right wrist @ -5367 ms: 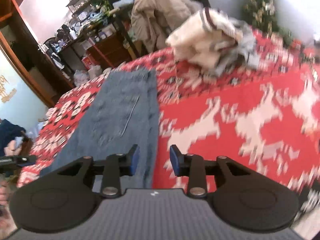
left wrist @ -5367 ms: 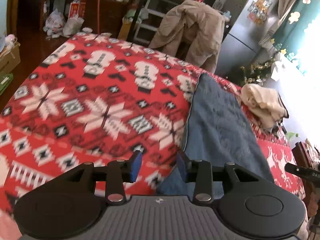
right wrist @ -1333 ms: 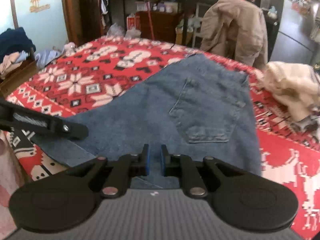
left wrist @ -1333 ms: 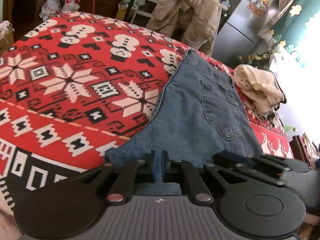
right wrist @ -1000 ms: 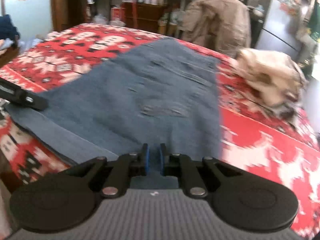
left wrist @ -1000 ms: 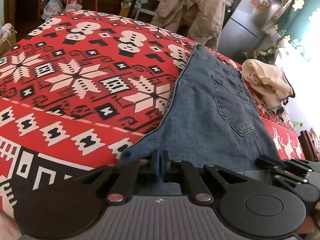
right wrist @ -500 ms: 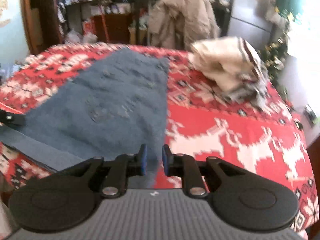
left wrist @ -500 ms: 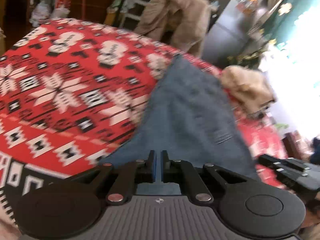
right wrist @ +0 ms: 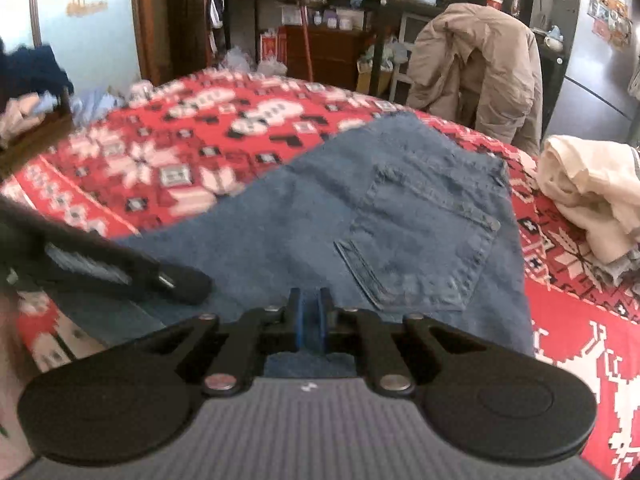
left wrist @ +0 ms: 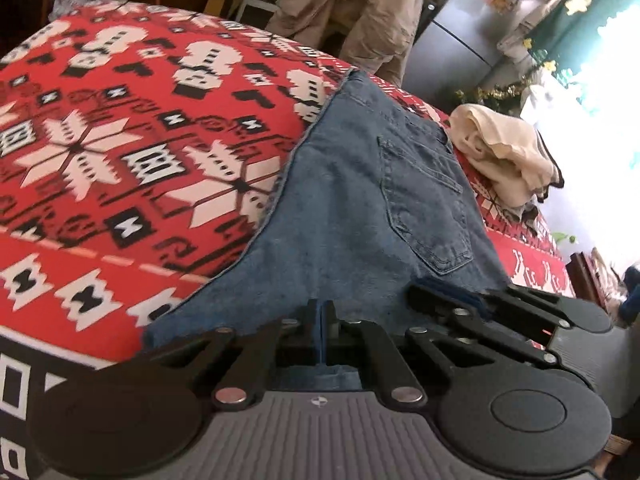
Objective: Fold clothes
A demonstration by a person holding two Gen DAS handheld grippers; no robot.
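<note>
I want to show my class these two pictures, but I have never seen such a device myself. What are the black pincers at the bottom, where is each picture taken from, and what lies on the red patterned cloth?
No robot is here. A person holds a two-finger pincer tool in each hand, and each tool carries a wide-angle camera looking forward along its fingers. One picture comes from the left gripper, the other from the right gripper; each also catches the other tool at its edge.

On the red patterned blanket lie blue jeans, back pocket up. Beside them sits a cream garment, bundled. Behind, a tan coat hangs over a chair.

Both grippers are shut on the near edge of the jeans. The right one's jaws have just been closing, with denim between them.
</note>
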